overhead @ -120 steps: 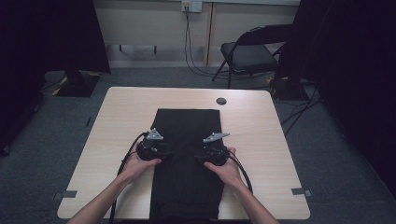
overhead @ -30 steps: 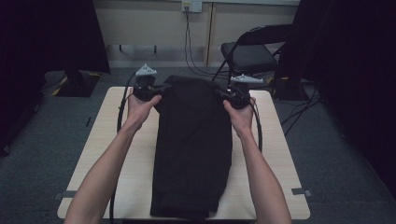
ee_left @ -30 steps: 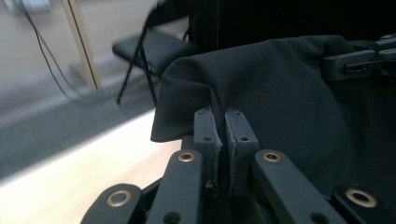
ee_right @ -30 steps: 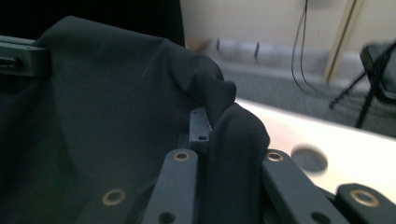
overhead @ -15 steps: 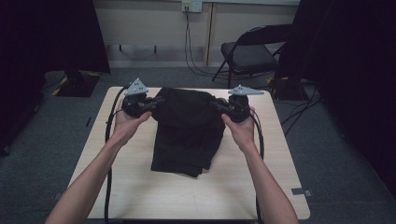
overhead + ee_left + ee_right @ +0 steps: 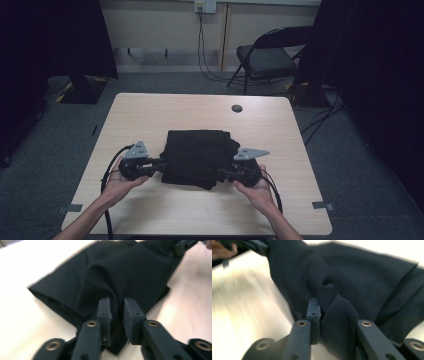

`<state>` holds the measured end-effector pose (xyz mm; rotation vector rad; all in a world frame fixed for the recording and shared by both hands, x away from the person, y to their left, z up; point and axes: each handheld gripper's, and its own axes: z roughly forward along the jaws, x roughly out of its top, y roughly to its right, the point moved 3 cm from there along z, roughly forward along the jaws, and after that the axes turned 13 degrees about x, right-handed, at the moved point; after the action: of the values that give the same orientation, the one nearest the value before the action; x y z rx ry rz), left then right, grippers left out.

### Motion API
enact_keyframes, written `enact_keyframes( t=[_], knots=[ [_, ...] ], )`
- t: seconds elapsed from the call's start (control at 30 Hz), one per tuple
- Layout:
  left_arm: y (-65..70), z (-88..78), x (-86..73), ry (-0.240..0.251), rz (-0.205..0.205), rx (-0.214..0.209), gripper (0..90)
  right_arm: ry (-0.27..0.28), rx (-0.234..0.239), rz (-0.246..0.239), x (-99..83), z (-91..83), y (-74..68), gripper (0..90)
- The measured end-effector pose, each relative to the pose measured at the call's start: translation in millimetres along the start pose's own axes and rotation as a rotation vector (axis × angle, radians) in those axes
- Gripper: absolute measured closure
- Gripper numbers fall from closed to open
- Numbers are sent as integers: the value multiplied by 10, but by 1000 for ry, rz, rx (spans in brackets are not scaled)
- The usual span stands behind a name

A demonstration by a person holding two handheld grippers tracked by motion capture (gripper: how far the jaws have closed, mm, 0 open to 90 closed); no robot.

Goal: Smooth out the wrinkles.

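A black cloth (image 6: 197, 155) lies folded over on the wooden table (image 6: 150, 115), a little nearer than its middle. My left gripper (image 6: 162, 164) lies low at the near left corner of the cloth, and my right gripper (image 6: 220, 174) at the near right corner. In the left gripper view the jaws (image 6: 117, 307) stand apart, having just been opening, with a loose fold of cloth (image 6: 125, 272) between them. In the right gripper view the jaws (image 6: 334, 307) have also just been opening, and bunched cloth (image 6: 367, 277) runs between them and drapes over the right finger.
A round cable hole (image 6: 237, 108) sits at the table's far edge. Behind the table stands a folding chair (image 6: 265, 57), with cables hanging from a wall socket. Dark curtains flank both sides. Bare tabletop lies left, right and in front of the cloth.
Both hands came down and toward the near edge, carrying the cloth's far end over itself, so the long cloth now lies folded. Both pairs of jaws stand wider.
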<state>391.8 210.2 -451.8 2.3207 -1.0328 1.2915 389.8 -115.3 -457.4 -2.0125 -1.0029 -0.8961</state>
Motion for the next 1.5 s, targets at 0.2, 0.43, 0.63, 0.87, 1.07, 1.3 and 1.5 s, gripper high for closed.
enact_keyframes(
  t=[0.2,0.43,0.63,0.87,1.07,1.3,1.5],
  knots=[
    [-37,-300,-83,63,-89,-25,580,-12,31,-5,-122,-170,-200,580],
    [-88,-313,112,110,-100,2,532,47,30,-22,-52,-389,-305,528],
    [-31,201,196,1,-69,5,521,36,17,-17,48,-266,-194,526],
    [-82,905,240,-121,-89,36,527,-26,-72,1,184,284,260,585],
    [26,1149,129,-164,-82,30,599,-116,-158,51,47,626,577,607],
    [286,1034,74,-197,-86,-100,613,-125,-107,59,-133,520,493,609],
    [513,861,271,-87,-48,-149,601,-191,-75,30,-294,328,223,608]
  ],
)
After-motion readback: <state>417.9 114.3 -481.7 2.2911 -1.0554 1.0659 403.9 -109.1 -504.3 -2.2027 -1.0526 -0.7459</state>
